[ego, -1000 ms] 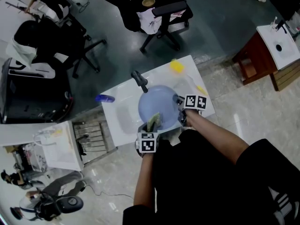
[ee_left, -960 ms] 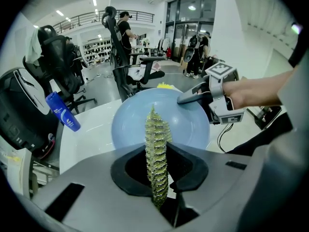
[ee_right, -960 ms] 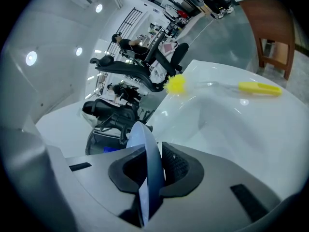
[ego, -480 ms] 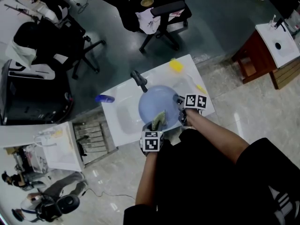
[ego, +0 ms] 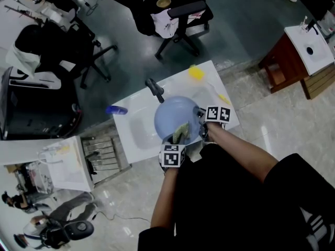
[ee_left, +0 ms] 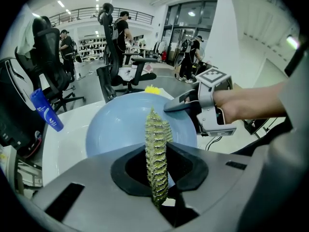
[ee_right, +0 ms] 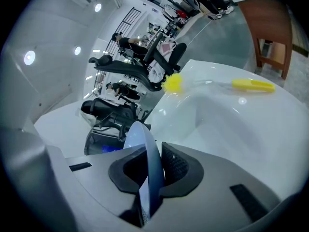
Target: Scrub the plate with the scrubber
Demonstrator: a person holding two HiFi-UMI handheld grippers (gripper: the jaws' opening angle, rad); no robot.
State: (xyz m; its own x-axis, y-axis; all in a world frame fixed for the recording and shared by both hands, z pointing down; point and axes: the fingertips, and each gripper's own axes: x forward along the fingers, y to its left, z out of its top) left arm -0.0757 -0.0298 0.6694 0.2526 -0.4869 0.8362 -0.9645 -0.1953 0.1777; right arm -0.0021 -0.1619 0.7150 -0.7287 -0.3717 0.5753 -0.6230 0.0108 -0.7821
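Centre of the head view, over the white counter (ego: 128,109): scrubbing step is in hand. Right gripper (ego: 202,123) is clenched on the right rim of the blue plate (ego: 172,114), holding it tilted above the basin. Left gripper (ego: 175,141) is clamped on the green scrubber (ego: 181,133), and its tip looks pressed to the plate's face near the lower edge. Next move, I'd say: sweep the scrubber up across the face with a firm rim grip, or the plate pivots.
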